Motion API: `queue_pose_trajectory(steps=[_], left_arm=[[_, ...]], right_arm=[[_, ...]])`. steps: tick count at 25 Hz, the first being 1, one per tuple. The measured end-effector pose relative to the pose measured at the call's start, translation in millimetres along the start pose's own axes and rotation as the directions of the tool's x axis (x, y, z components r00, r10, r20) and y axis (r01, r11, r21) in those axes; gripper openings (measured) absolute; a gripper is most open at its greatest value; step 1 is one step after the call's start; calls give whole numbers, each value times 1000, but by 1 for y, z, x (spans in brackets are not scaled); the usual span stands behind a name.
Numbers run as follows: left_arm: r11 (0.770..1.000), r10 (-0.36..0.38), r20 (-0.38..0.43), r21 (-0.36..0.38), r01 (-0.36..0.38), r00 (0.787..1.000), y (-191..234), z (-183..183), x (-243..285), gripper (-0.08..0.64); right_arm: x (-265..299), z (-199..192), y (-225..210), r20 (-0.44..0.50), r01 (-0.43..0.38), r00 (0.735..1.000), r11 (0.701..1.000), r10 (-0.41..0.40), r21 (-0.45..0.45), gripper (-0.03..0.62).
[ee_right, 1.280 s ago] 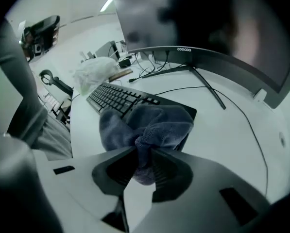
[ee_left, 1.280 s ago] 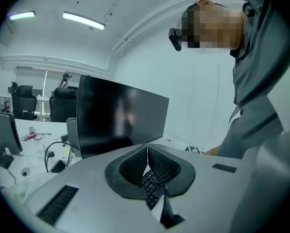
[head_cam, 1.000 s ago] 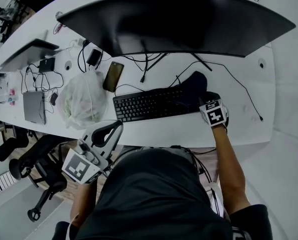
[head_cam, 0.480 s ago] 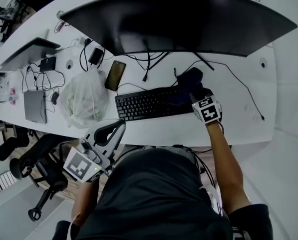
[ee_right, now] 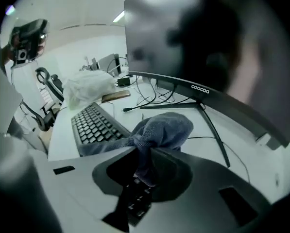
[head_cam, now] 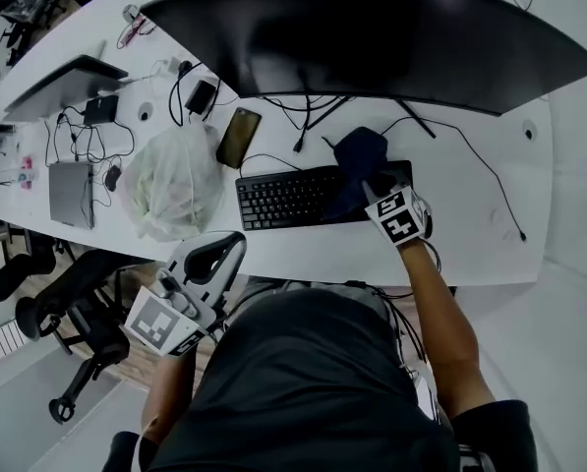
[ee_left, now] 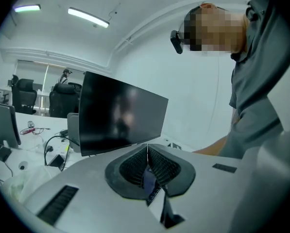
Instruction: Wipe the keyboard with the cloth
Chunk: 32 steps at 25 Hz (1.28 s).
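Note:
A black keyboard (head_cam: 288,198) lies on the white desk (head_cam: 303,249) in front of the monitor. A dark blue cloth (head_cam: 355,165) is bunched over the keyboard's right part. My right gripper (head_cam: 370,191) is shut on that cloth and points steeply down at the keys. In the right gripper view the cloth (ee_right: 160,127) hangs pinched between the pads, with the keyboard (ee_right: 93,123) stretching away to the left. My left gripper (head_cam: 224,251) hangs off the desk's near edge at lower left. Its pads (ee_left: 135,161) meet with nothing between them.
A wide curved monitor (head_cam: 372,37) on a stand overhangs the back of the desk. A phone (head_cam: 237,138), a crumpled plastic bag (head_cam: 170,183), a closed laptop (head_cam: 72,193) and tangled cables (head_cam: 96,131) lie to the keyboard's left. An office chair (head_cam: 62,327) stands below the desk edge.
My right gripper has dragged the cloth leftwards along the keyboard, from its right end towards the middle. The left gripper has stayed where it was.

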<state>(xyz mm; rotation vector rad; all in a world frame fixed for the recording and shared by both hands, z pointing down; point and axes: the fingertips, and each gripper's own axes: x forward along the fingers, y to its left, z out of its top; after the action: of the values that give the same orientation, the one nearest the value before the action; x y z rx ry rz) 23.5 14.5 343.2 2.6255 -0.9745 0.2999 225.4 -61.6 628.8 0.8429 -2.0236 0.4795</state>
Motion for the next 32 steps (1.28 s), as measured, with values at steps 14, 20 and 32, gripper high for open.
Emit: queue_pose_trajectory(steps=[14,20,32], left_arm=[[1000,7,5,3,-7,1000,9,-3,-14,5],[1000,18,-15,7,-18,1000,4,0,-24,5],[1000,10,27,-8,-9,1000,9,1,-36,5]], right_arm=[[1,-10,6,-2,37,999,999,-37,22,74],[-15,-59,73,-77,-47,996,995,54,94,71],[13,-10,94,-79,-146,986,988,150,58,69]])
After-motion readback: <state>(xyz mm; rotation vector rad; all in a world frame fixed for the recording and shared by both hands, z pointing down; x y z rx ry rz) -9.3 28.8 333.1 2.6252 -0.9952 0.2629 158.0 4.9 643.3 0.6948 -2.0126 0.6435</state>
